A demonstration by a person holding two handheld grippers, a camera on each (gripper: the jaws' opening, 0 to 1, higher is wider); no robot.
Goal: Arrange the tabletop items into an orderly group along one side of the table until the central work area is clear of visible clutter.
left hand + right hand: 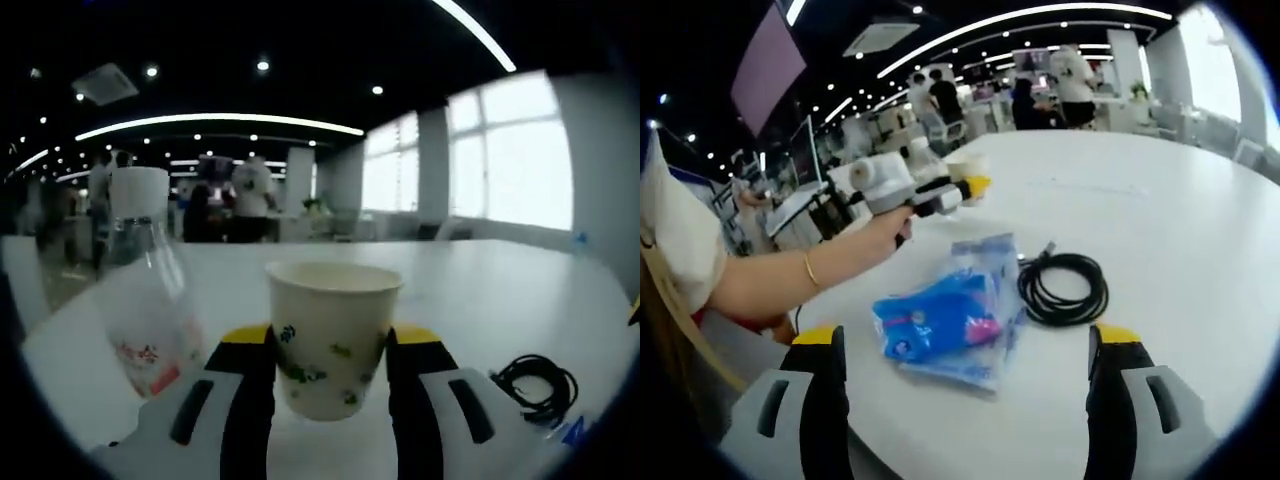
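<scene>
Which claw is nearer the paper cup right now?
Left. The left claw has the cup between its jaws, beside the bottle. The right claw sits open farther back on the table, before the blue packet and black cable.

One cup (333, 335) — one bottle (140, 290), one cable (1063, 287), one packet (945, 320).

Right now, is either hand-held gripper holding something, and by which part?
The left hand-held gripper holds the paper cup by its lower sides. The right hand-held gripper is open, holding nothing.
</scene>
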